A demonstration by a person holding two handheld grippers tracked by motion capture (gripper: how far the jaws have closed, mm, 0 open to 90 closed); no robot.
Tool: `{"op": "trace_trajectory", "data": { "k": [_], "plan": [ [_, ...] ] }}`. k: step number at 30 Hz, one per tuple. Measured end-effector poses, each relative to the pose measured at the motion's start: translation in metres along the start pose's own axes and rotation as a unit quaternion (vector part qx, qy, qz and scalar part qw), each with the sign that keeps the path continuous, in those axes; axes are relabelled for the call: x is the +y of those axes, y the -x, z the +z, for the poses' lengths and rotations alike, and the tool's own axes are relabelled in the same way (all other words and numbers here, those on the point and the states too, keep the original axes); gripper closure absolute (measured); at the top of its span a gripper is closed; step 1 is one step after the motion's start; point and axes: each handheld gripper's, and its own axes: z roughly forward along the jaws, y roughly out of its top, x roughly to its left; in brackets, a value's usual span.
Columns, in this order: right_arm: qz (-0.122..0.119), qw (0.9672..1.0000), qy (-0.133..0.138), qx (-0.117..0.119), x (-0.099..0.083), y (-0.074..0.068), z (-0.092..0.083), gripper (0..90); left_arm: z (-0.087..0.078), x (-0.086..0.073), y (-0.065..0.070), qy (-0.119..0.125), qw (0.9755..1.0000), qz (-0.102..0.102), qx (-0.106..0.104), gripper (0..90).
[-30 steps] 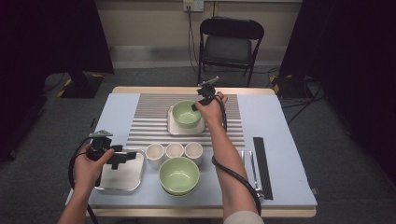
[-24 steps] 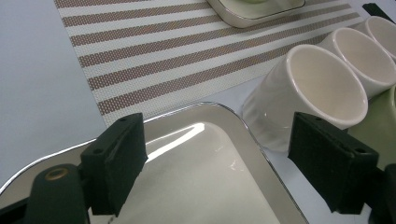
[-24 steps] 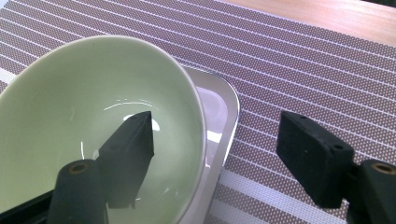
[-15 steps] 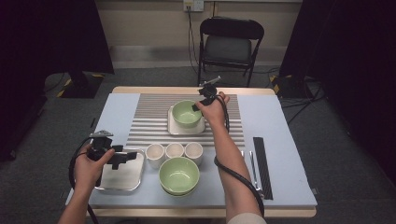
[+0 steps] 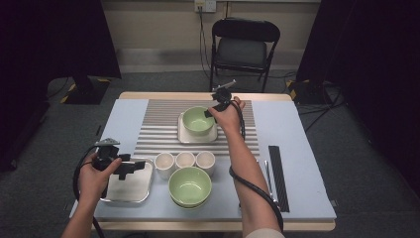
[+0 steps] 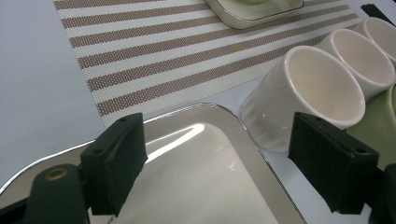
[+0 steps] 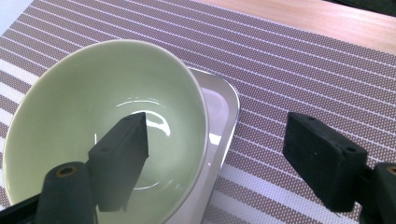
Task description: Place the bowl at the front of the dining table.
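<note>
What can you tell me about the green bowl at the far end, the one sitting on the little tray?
The green bowl is pale, glossy, ceramic-looking, round, upright and empty. It rests on a small silvery square tray lying on the striped placemat. In the right gripper view, the right gripper straddles the bowl's rim: one black jaw hangs inside the bowl, the other outside over the mat. Its jaws have just been opening, and the pads do not appear to press on the rim.
</note>
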Motion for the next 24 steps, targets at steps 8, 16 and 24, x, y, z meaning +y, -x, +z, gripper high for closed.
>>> {"op": "trace_trajectory", "data": {
  "k": [8, 16, 24],
  "plan": [
    [-0.003, 1.0, 0.002, 0.003, -0.002, 0.0, -0.003, 20.7, 0.0, 0.0, 0.001, 0.003, 1.0, -0.002, -0.003, 18.7],
    [-0.005, 1.0, -0.001, 0.008, -0.005, 0.001, -0.005, 19.4, -0.001, 0.001, 0.001, 0.003, 1.0, 0.001, -0.002, 18.7],
    [-0.008, 0.9998, 0.0, 0.02, -0.008, 0.003, -0.012, 17.0, 0.0, 0.001, 0.002, 0.002, 1.0, 0.001, -0.001, 18.7]
  ]
}}
